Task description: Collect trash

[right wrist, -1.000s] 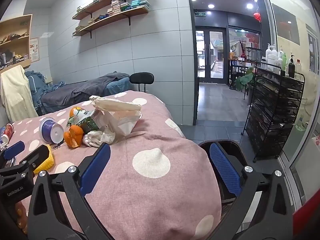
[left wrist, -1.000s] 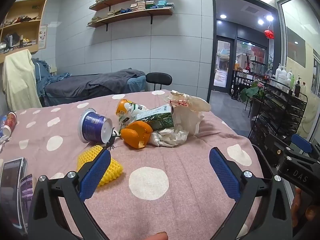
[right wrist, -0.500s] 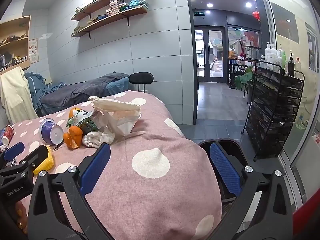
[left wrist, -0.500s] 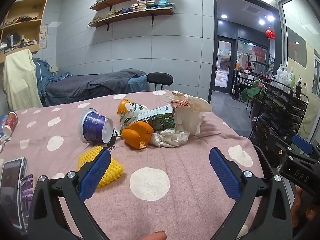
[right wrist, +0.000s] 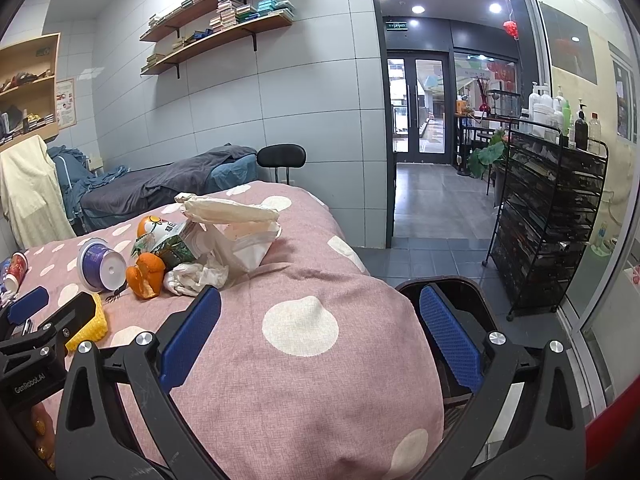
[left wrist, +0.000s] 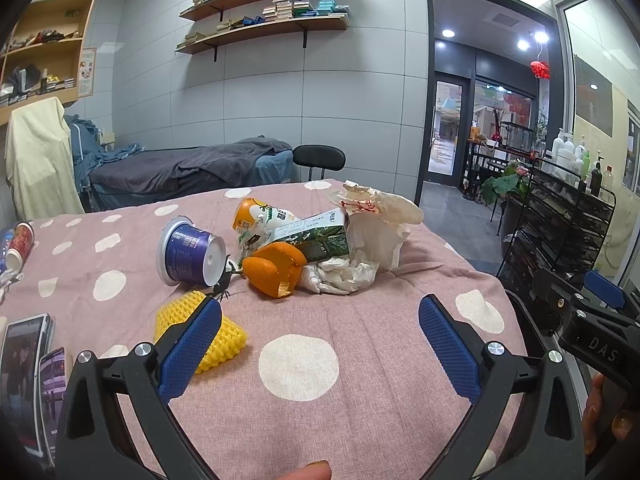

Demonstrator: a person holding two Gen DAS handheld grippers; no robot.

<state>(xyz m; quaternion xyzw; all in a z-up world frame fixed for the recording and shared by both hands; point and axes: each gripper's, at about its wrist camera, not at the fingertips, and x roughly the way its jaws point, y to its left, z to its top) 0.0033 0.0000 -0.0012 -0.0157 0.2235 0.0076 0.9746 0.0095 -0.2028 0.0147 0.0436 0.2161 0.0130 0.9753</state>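
Trash pile (left wrist: 296,248) beyond spread left tongs (left wrist: 320,344).

Pink white-dotted tablecloth (left wrist: 360,360), orange peel (left wrist: 274,272), yellow foam net (left wrist: 224,340), purple cup (left wrist: 188,250)

At the lower left edge of the left wrist view, two flat phones with lit screens (left wrist: 30,376) are cut off by the frame's dark rim and partly covered by the black frame of the left gripper (left wrist: 320,334), and a red-and-white can lying on its side (left wrist: 18,242) at the far left edge is cut short as well. The yellow foam fruit net (left wrist: 200,330) is partly hidden behind a blue ribbed finger pad (left wrist: 188,354), and the printing on the green-and-white drink carton (left wrist: 316,234) is too small to read. In the right wrist view, a dark round bin (right wrist: 444,294) beyond the pink dotted tablecloth (right wrist: 312,380) is mostly hidden by the cloth and by the right gripper (right wrist: 320,334), so its contents cannot be told.
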